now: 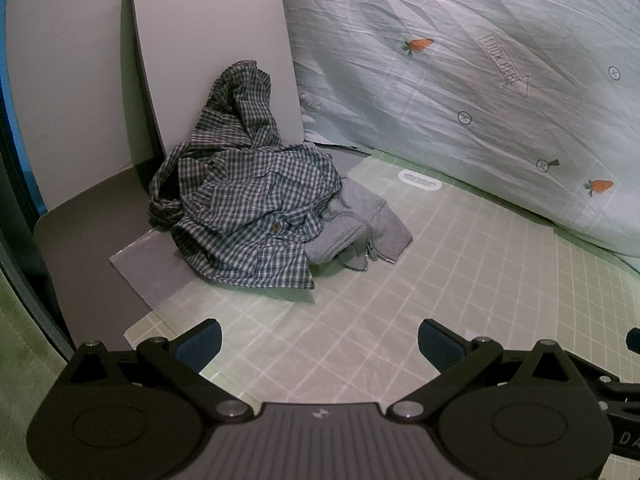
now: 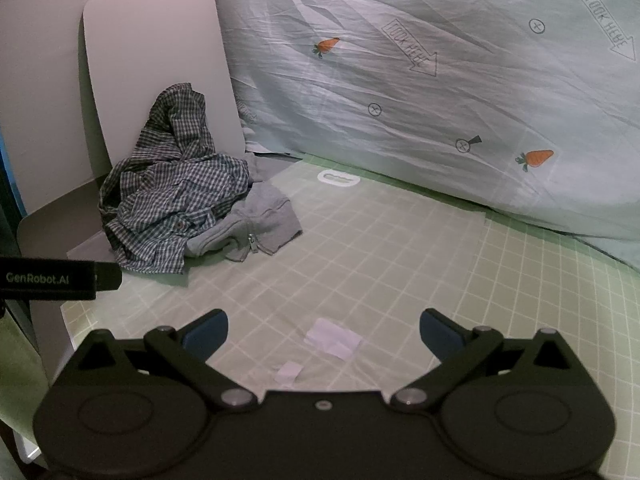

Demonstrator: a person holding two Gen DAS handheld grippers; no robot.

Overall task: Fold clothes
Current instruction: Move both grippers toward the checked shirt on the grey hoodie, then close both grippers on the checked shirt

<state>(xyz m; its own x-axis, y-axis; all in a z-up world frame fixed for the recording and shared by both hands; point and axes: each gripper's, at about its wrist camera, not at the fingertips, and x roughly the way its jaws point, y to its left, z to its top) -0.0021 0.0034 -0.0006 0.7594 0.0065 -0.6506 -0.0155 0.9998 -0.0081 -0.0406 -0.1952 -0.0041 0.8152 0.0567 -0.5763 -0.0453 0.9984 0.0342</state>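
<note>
- The left gripper point(image 1: 318, 344) hangs above the pale green gridded mat point(image 1: 400, 280) with its jaws spread wide and nothing between them — a ready posture, judged to be the start of a reach, since no garment is in hand yet.
- The right gripper point(image 2: 324, 334) is the same: jaws fully apart, empty, over the mat point(image 2: 380, 248), with two small white paper scraps point(image 2: 334, 338) lying on the mat between its fingers.
- The clothes sit in one crumpled heap toward 11 o'clock from both grippers, well apart from them. On top is a checked shirt point(image 1: 240, 208), one part riding up against a leaning grey board point(image 1: 208, 48) — propped there, it seems, because the pile was dropped into the corner.
- A grey zip garment point(image 1: 356, 232) pokes out from beneath the shirt at the heap's 4 o'clock side, its zip pull showing; part of it is hidden under the shirt.
- The mat's open middle looks kept free as the folding surface.
- A quilt with carrot prints point(image 1: 480, 80) bulges in from 1 to 3 o'clock, bounding the working space.
- The likely first need: lifting the shirt clear of the heap and spreading it flat.
</note>
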